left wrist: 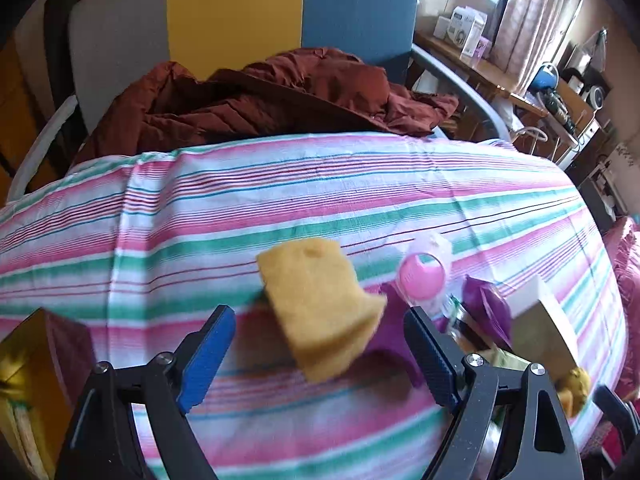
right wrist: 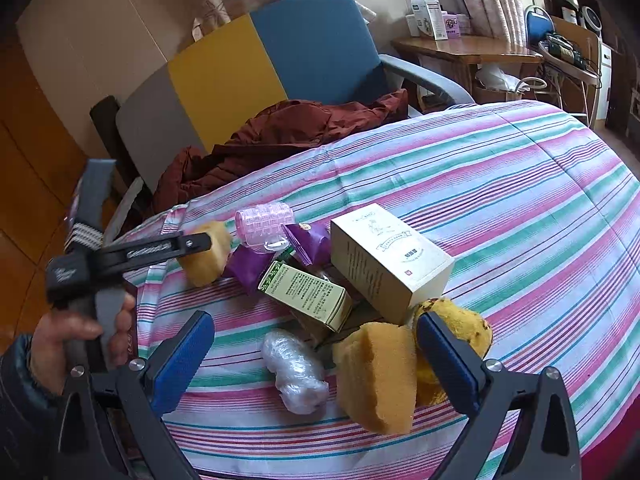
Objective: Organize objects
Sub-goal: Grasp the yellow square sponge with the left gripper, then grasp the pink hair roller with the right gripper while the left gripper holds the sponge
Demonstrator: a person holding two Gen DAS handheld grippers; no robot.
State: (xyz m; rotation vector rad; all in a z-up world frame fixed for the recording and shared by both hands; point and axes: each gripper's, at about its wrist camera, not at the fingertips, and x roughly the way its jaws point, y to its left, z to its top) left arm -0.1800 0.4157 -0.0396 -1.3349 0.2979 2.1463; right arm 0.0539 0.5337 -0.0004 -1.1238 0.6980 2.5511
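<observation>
Left gripper (left wrist: 320,354): jaws spread wide, nothing held. A yellow porous sponge block (left wrist: 320,312) is seen between the blue pads, blurred and tilted, apparently off the striped pink, green and white cloth (left wrist: 280,184); whether it is touched by either pad cannot be told.

Right gripper (right wrist: 316,354): jaws likewise spread wide, nothing gripped. A second yellow sponge wedge (right wrist: 376,376) lies on the cloth between its fingers, just beside the right pad.

Clutter, centre of the cloth:
- cream rectangular cardboard box (right wrist: 390,264), tilted, resting on other items
- green printed carton (right wrist: 308,294), lying flat, near and left of the cream box
- pink plastic hair roller (right wrist: 265,224), far left
- purple foil packets (right wrist: 310,240), partly under the roller
- clear crumpled plastic wrap bundle (right wrist: 296,372), near centre
- yellow plush toy (right wrist: 460,332), touching the cream box

Risks, as judged:
- The first sponge is likely to tumble into the roller and packets, since no grip is shown.
- If the right jaws are closed carelessly, the plush toy may be pinched along with the wedge.
- The tilted cream box may slide if its supports are nudged.
</observation>
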